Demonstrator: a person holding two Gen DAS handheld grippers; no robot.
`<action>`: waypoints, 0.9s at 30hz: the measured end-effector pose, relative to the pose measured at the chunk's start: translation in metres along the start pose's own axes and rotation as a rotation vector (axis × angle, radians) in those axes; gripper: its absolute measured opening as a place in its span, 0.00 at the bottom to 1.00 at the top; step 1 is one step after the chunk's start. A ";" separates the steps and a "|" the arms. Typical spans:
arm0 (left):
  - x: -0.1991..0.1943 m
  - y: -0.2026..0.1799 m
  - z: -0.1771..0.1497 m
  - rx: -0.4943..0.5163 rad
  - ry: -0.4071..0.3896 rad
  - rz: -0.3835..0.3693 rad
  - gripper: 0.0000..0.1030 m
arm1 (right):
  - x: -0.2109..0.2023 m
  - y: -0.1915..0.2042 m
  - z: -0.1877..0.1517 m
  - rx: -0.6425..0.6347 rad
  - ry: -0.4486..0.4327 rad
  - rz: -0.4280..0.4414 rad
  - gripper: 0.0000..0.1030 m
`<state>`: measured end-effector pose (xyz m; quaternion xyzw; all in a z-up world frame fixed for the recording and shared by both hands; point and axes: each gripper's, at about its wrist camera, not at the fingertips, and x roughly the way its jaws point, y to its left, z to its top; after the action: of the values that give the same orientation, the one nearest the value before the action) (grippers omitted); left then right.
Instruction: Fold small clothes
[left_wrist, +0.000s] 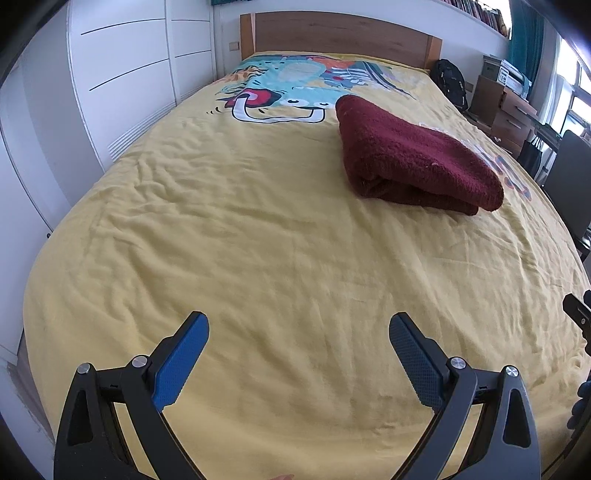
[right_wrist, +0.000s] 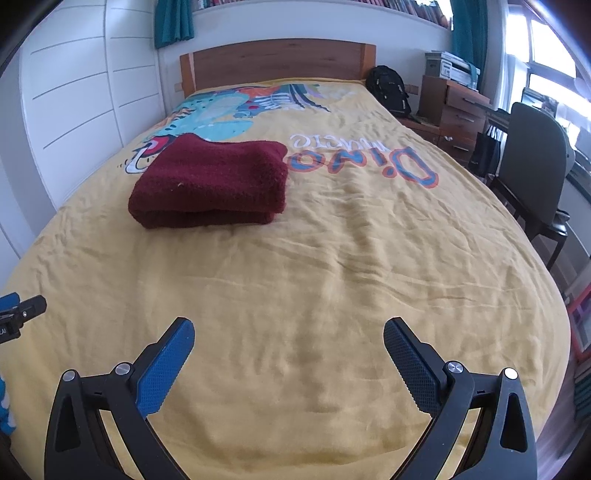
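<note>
1. The left gripper (left_wrist: 298, 325) has its jaws spread wide apart with nothing between them; its blue pads (left_wrist: 181, 363) hang above bare yellow cloth at the foot end of the bed.
2. The right gripper (right_wrist: 289, 330) is likewise wide apart and empty, over the same foot end; a sliver of it shows at the right edge of the left wrist view, and a sliver of the left one shows at the left edge of the right wrist view, so the two sit side by side.
3. The yellow bedspread (right_wrist: 332, 258) is wrinkled all over, with a dinosaur print and large lettering toward the headboard.
4. The folded maroon garment (right_wrist: 214, 181) lies on the bedspread well apart from both grippers, about midway up the bed toward the wooden headboard (right_wrist: 277, 62). It is doubled over into a thick, neat rectangle, its layered edge facing the grippers, one corner overlapping the printed picture.
5. Left of the bed stands a white wardrobe (left_wrist: 122, 66).
6. Right of the bed, near the headboard, sit a black backpack (right_wrist: 389, 88) and a wooden drawer unit (right_wrist: 458, 110); a dark chair (right_wrist: 532, 162) stands farther down that side.
</note>
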<state>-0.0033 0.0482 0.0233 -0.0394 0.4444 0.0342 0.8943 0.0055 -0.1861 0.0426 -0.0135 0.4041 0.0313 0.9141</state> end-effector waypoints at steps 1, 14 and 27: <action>0.000 0.000 0.000 -0.001 0.001 0.000 0.94 | 0.001 -0.001 0.000 0.000 0.001 -0.003 0.99; 0.005 0.000 0.000 0.000 0.008 0.004 0.94 | 0.010 -0.010 -0.006 0.019 0.020 -0.006 0.99; 0.004 -0.005 -0.001 0.010 0.000 0.015 0.94 | 0.014 -0.013 -0.008 0.021 0.033 -0.005 0.99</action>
<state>-0.0009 0.0429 0.0193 -0.0318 0.4448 0.0386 0.8942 0.0098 -0.1984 0.0264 -0.0052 0.4192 0.0243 0.9075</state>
